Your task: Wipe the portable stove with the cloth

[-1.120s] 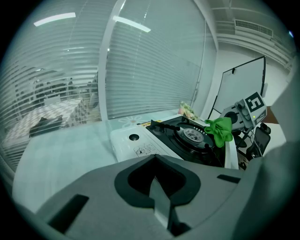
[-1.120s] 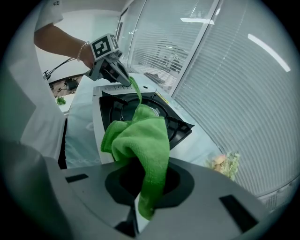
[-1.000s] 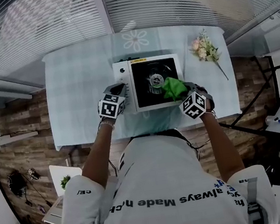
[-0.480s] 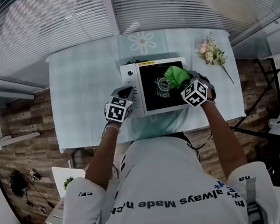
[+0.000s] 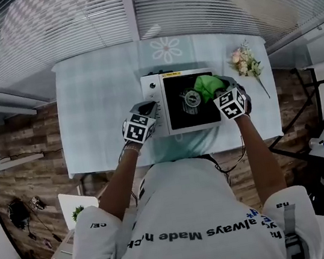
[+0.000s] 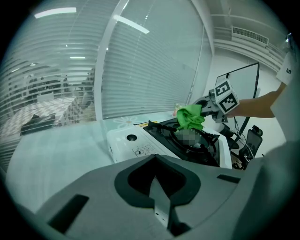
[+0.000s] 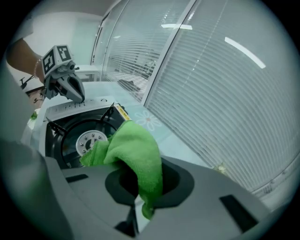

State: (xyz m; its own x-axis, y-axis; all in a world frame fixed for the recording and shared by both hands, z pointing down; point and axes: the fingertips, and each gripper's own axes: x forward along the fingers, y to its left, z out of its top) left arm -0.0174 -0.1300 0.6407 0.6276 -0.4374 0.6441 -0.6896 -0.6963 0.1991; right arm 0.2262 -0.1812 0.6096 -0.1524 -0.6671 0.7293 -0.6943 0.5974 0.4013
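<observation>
Now right gripper (image 7: 140, 199) pinching green cloth (image 7: 135, 149) over portable stove (image 5: 157, 109), left gripper (image 6: 160, 199) jaws pressed together

The white shirt (image 5: 187, 213) is carrying a line of dark print across its back, upside down in the head view. Only "always Made" is reading clearly, and the rest is breaking up in the folds. A sleeve (image 6: 291, 70) is showing "na". The portable stove (image 5: 157, 105) is bearing a yellow label (image 5: 171, 74) too small to read. The left gripper (image 5: 147, 106) and right gripper (image 5: 219, 84) are displaying black-and-white square codes, no letters.
</observation>
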